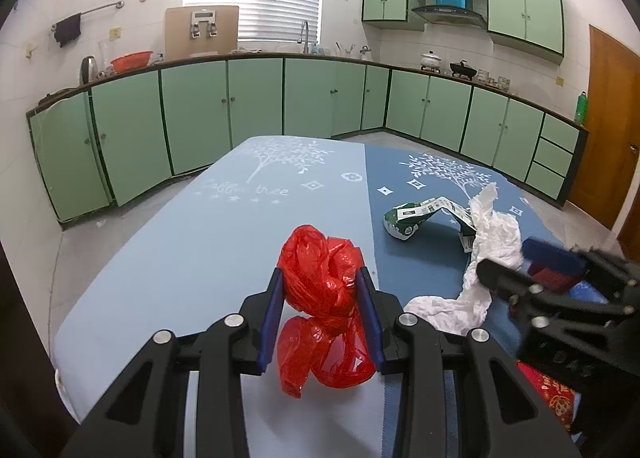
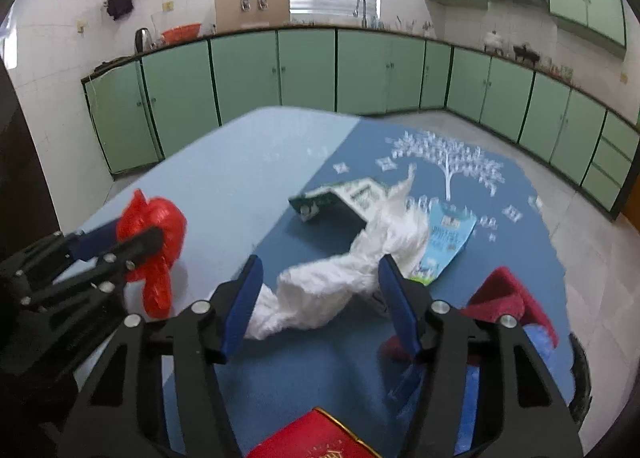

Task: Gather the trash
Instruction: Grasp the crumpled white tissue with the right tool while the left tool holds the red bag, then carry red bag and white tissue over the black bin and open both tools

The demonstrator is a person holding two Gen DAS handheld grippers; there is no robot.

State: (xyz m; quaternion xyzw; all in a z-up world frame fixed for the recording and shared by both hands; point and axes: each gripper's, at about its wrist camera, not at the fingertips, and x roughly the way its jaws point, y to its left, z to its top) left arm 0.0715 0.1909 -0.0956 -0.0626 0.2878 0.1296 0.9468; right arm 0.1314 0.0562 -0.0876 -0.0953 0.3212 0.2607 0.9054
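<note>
My left gripper [image 1: 320, 282] is shut on a crumpled red plastic bag [image 1: 320, 278] and holds it above the blue table; the bag also shows in the right wrist view [image 2: 160, 226]. My right gripper [image 2: 318, 270] is open, its fingers on either side of a crumpled white paper towel [image 2: 340, 270] lying on the dark blue half of the table. The towel also shows in the left wrist view [image 1: 480, 258]. A flattened green-and-white carton [image 1: 424, 214] lies just beyond the towel. A light blue wrapper [image 2: 448, 242] lies to the towel's right.
The table [image 1: 200, 258] is light blue on the left, dark blue on the right. A red box [image 2: 320, 438] sits at the near edge. A red and blue object [image 2: 508, 298] lies at the right. Green kitchen cabinets [image 1: 200, 110] line the walls beyond.
</note>
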